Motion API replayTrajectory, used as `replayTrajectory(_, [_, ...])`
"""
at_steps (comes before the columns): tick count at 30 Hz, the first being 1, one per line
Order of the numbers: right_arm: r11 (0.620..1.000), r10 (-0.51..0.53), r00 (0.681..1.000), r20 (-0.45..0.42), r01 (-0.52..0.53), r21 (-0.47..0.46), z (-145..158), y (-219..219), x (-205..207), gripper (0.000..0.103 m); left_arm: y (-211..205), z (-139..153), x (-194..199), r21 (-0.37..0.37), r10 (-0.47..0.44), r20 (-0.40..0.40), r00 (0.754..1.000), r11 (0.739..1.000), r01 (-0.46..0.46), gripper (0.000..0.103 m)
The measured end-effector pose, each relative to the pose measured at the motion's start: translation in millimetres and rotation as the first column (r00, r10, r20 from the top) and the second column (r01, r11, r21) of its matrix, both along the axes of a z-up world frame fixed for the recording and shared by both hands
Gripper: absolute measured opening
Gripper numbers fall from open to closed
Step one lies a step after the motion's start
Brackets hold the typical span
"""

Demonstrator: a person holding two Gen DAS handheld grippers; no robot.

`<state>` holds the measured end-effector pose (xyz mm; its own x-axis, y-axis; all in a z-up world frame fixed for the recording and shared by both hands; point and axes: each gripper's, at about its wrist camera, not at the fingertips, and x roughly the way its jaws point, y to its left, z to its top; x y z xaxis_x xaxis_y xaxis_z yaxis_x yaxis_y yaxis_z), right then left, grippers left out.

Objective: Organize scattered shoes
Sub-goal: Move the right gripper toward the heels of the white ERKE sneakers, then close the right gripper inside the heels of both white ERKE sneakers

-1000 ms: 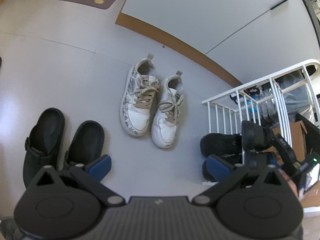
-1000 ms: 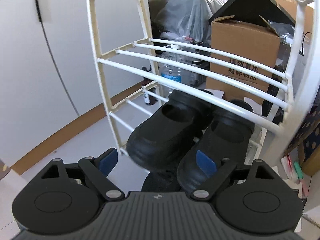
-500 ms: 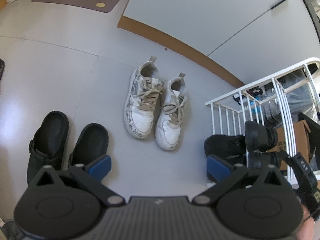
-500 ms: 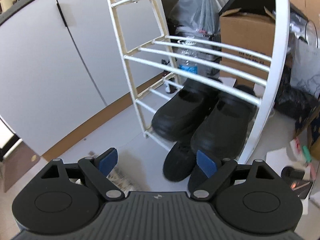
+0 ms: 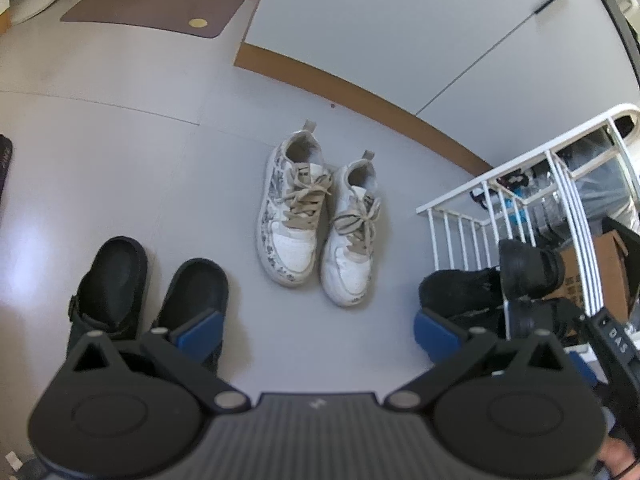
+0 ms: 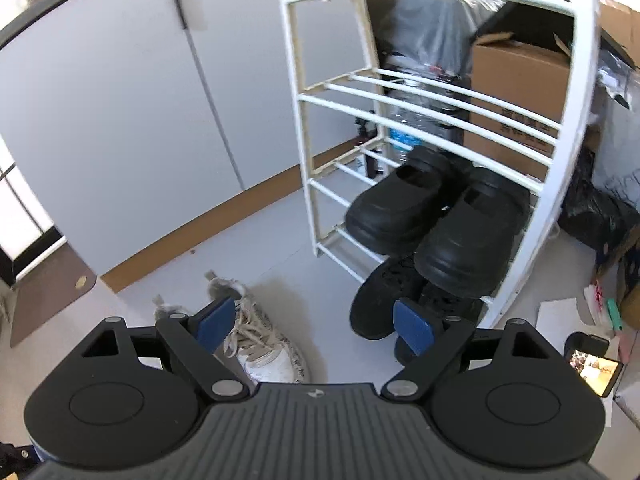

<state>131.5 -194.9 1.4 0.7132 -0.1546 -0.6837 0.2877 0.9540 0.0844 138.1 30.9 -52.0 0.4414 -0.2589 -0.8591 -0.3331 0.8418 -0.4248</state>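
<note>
A pair of white sneakers (image 5: pixel 316 216) with beige laces lies on the grey floor, heels toward the wall; they also show in the right wrist view (image 6: pixel 256 336). A pair of black clogs (image 5: pixel 148 292) lies on the floor at lower left. My left gripper (image 5: pixel 316 328) is open and empty above the floor between clogs and rack. The white wire shoe rack (image 6: pixel 432 92) holds a pair of black clogs (image 6: pixel 436 220) on a middle shelf, with black sneakers (image 6: pixel 384 300) beneath. My right gripper (image 6: pixel 314 326) is open and empty, well back from the rack.
White cabinet doors (image 6: pixel 132 112) with a brown baseboard run behind the sneakers. A brown mat (image 5: pixel 156 8) lies at the far left. A cardboard box (image 6: pixel 520 92) and water bottles stand behind the rack. A phone (image 6: pixel 592 364) and papers lie on the floor at right.
My right gripper has pulled back and up from the rack, leaving the black clogs on the shelf; the white sneakers came into its view. My left gripper has risen slightly.
</note>
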Motion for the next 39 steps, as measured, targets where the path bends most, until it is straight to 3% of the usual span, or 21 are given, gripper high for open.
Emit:
replayTrajectory(4, [0.994, 0.108, 0.994, -0.017, -0.109, -0.024, -1.4, 18.4, 0.3, 0.09, 10.7, -1.4, -2.5, 0.026, 0.022, -0.014, 1.0, 0.999, -0.021, 0.103])
replayTrajectory(12, [0.986, 0.16, 0.982, -0.097, -0.155, 0.06, -14.3, 25.0, 9.8, 0.09, 29.1, 0.1, -0.4, 0.108, 0.061, 0.001, 0.998, 0.992, -0.061, 0.103])
replayTrajectory(25, [0.945, 0.327, 0.938, -0.113, -0.323, 0.052, -37.2, 52.8, 21.9, 0.089, 32.7, -9.9, 9.8, 0.163, 0.046, -0.026, 0.999, 0.986, -0.041, 0.103])
replayTrajectory(30, [0.931, 0.365, 0.922, -0.126, -0.361, 0.055, -50.4, 57.2, 31.4, 0.077, 34.4, -1.8, 7.8, 0.13, 0.079, -0.003, 0.997, 0.988, -0.078, 0.103])
replayTrajectory(35, [0.914, 0.405, 0.905, -0.129, -0.4, 0.061, -64.4, 66.5, 45.8, 0.076, 33.3, 9.4, 9.7, 0.118, 0.095, 0.047, 0.994, 0.988, -0.1, 0.103])
replayTrajectory(39, [0.9, 0.435, 0.89, -0.139, -0.433, 0.045, -80.9, 74.9, 59.0, 0.076, 27.4, 0.1, 18.8, 0.139, 0.075, 0.024, 0.997, 0.987, -0.077, 0.103])
